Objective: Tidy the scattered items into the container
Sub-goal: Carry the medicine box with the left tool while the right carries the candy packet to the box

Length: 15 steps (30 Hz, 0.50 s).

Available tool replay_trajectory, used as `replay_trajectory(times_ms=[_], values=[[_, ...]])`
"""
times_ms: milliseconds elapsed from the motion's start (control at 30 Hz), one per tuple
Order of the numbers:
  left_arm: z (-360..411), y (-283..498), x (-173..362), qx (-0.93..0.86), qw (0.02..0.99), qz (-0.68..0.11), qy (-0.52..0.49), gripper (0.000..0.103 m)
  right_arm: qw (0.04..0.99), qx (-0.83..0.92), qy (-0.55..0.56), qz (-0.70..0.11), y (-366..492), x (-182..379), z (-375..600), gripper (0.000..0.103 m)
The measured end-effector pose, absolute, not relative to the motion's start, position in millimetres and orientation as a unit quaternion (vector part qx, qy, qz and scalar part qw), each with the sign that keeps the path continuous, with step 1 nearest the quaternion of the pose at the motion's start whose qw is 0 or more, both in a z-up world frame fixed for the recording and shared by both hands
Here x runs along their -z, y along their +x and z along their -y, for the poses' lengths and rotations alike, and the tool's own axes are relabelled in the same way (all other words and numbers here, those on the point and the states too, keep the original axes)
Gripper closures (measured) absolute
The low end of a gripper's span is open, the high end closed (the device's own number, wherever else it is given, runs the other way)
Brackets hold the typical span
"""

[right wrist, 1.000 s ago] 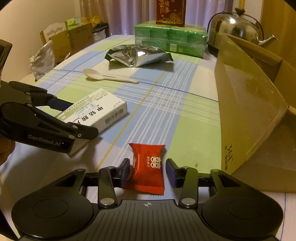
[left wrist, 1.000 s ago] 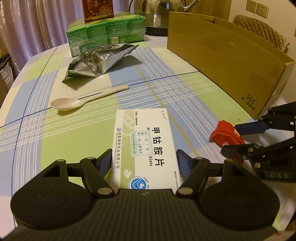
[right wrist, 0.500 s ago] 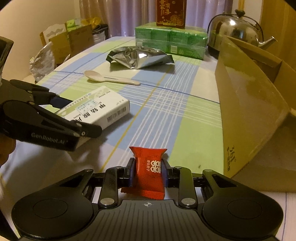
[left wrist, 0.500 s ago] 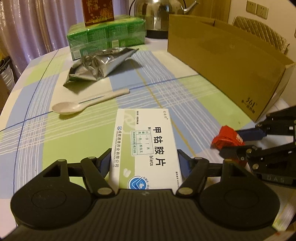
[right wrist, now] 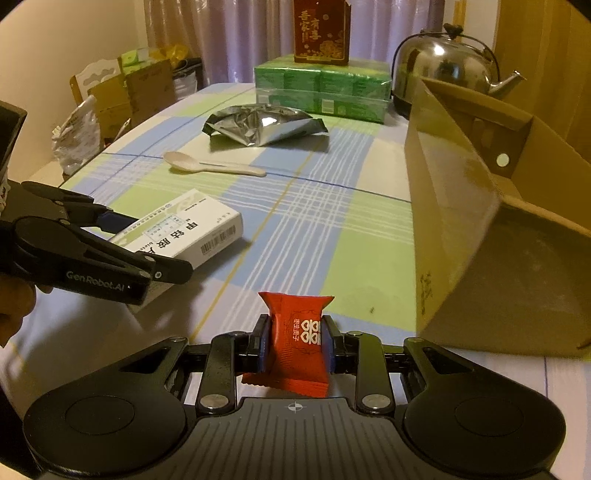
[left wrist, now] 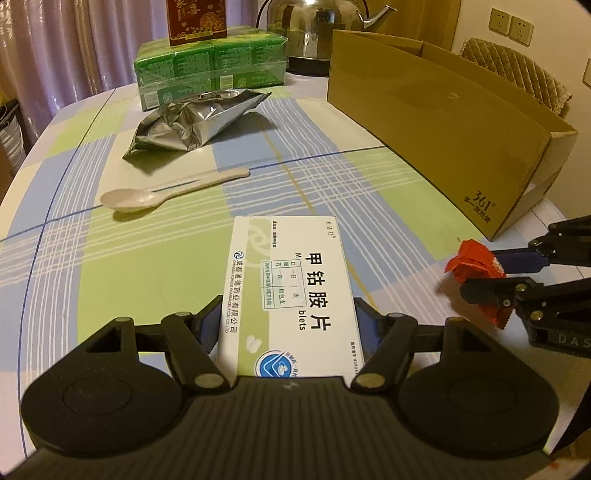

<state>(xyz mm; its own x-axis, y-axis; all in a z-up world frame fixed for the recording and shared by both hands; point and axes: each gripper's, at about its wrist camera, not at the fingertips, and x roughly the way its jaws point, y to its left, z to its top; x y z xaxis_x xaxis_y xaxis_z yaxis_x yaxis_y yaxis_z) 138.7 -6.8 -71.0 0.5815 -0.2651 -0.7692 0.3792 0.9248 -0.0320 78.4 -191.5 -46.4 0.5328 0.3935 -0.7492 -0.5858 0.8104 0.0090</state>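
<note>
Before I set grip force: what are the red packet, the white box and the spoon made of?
Red packet: thin plastic film, seemingly; crimped serrated ends, creasing between the pads. White box: printed paperboard, slight sheen, sharp folded edges. Spoon: matte cream, probably plastic or fibre composite.

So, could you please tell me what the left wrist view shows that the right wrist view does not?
Only the left wrist view shows the wall sockets and the quilted chair back. Only the right wrist view shows the inside of the cardboard box and the cartons beside the table. Both show the medicine box, red candy packet, spoon, foil pouch and kettle.
</note>
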Motion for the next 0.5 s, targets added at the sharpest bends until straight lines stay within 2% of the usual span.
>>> replay_trajectory(times_ms=[500], values=[[17.5,115.7,40.8,0.175,0.896,-0.403,0.064,0.036,0.883,-0.274,-0.1,-0.367,58.2,15.8,211.7,0.078]])
